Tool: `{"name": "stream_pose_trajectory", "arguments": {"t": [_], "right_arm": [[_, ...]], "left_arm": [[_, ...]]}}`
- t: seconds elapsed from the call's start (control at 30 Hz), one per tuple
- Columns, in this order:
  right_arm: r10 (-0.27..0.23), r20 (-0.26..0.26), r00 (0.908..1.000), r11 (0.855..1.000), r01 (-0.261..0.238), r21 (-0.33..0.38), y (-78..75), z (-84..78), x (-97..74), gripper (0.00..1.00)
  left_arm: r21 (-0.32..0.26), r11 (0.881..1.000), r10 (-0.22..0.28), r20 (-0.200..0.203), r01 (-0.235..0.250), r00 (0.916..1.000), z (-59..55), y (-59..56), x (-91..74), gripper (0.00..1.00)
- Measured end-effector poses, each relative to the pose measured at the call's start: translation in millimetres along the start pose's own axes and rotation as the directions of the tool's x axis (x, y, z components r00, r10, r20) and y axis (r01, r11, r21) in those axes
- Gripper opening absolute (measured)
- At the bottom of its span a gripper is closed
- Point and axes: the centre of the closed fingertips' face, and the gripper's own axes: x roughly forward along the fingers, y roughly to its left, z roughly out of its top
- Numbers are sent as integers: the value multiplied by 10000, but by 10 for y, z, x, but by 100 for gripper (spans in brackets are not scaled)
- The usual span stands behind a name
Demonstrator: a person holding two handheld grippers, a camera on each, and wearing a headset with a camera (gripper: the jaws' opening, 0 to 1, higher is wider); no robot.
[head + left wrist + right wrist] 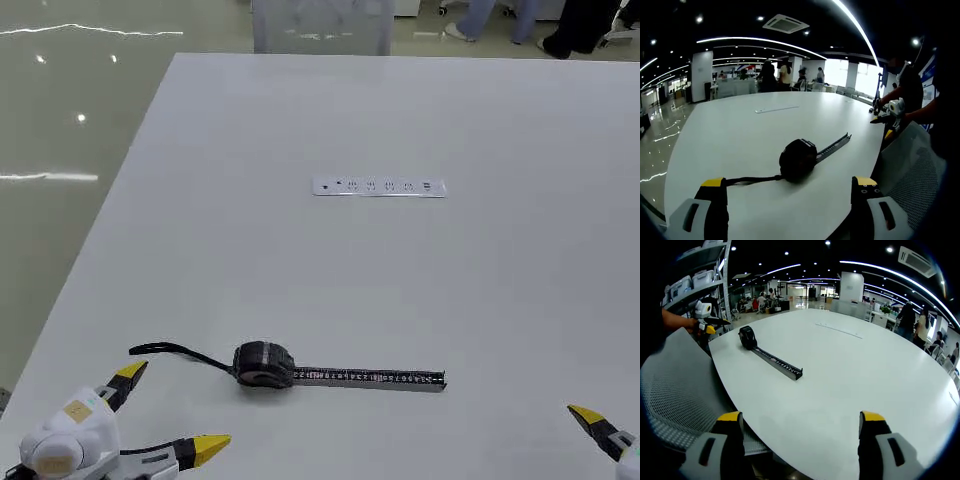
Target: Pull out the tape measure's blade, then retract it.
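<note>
At the near left corner of the white workbench [400, 280], the left gripper [170, 408] hovers just off the surface. Its two yellow-tipped jaws are spread wide and hold nothing. A thin black wrist strap [165, 349] lies on the table just beyond those tips. Its looped end comes close to the farther jaw, though the head view leaves it unclear whether they touch. The strap runs right into the tape measure [263, 364], a round black case that rests near the front edge of the table.

In the left gripper view the case sits ahead of the open jaws and roughly centred between them. The blade [370, 377] is pulled out of the case to the right. It is dark with pale markings and lies flat on the tabletop, ending in a small hook. Well beyond it, toward the middle of the table, lies a white power strip [379, 187].

The right gripper [800, 417] is at the near right corner, well apart from the blade's end. Its jaws also stand wide apart and grip nothing. In the right gripper view a grey mesh chair [675, 390] stands beside the table edge.
</note>
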Motion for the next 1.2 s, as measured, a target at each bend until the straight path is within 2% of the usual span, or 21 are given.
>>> {"name": "stream_pose_trajectory", "arguments": {"t": [0.03, 0.07, 0.13, 0.3, 0.47, 1.0, 1.2], "right_arm": [[13, 0, 10000, 10000, -13, -11, 3, 2, 1, 98], [55, 66, 10000, 9998, -56, 170, -7, 40, -7, 98], [44, 1, 10000, 9999, -44, 139, -10, 26, -6, 99], [137, -213, 9997, 9999, -138, -84, 9, -5, -5, 100], [181, -123, 9998, 9997, -183, -144, 35, 32, -12, 100], [266, -247, 9993, 9995, -271, -188, 22, 28, -22, 99], [401, -316, 9987, 9988, -410, -270, 60, 14, -10, 99]], "left_arm": [[-11, 10000, 33, -5, -33, 10000, 1, 5, 0, 100], [239, 9997, -66, 172, 62, 9998, 61, 7, -13, 100], [396, 9992, -80, 230, 71, 9997, 68, 4, -17, 100], [146, 9999, 0, 158, -2, 9999, 41, 30, -12, 100], [54, 9998, 168, 15, -168, 9999, -4, 62, -4, 100], [200, 9996, 179, 6, -179, 9998, -58, 98, 16, 100], [230, 9996, 162, 10, -162, 9999, -36, 77, 33, 100]]}}
